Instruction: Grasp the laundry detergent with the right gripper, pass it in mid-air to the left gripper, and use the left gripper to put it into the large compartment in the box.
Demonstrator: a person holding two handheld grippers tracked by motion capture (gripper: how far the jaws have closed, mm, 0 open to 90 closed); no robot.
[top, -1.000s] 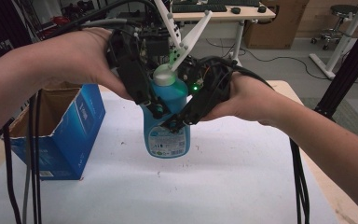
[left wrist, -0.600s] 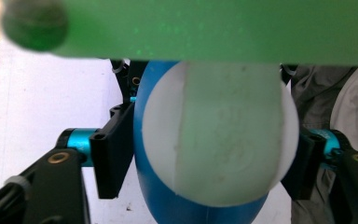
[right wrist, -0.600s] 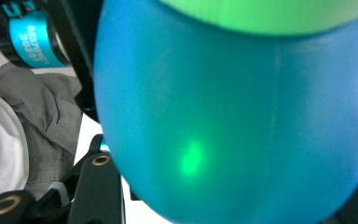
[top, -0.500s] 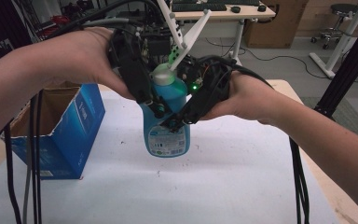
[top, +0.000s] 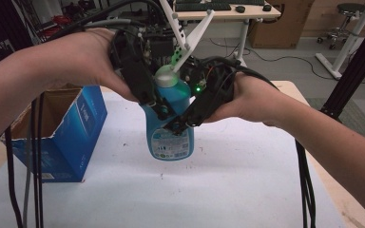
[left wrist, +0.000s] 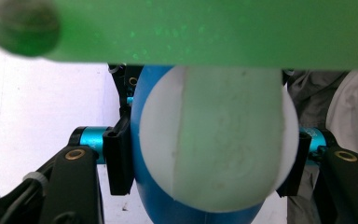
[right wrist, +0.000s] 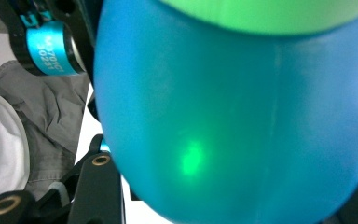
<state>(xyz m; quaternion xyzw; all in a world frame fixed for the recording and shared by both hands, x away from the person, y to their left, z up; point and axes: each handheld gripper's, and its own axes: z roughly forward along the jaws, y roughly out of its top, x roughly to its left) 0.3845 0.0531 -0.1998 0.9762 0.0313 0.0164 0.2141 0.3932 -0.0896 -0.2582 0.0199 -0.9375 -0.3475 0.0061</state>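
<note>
A blue plastic bottle [top: 172, 135] with a pale green cap [top: 168, 77] and a printed label hangs upright just above the white table [top: 228, 190]. My left gripper [top: 155, 100] comes in from the left and is shut on the bottle's upper body. From the right, my right gripper [top: 186, 119] is shut on the same bottle, slightly lower. In the left gripper view the cap [left wrist: 214, 149] is seen from above, with a black finger [left wrist: 119, 158] pressed against the blue shoulder [left wrist: 144, 191]. The right gripper view shows the blue body [right wrist: 233, 121] close up between the jaws.
An open blue cardboard box [top: 69, 130] stands on the table at the left, close to the left forearm. Black cables [top: 306, 180] trail down from both grippers. Behind the table are a desk and a stool [top: 347, 14].
</note>
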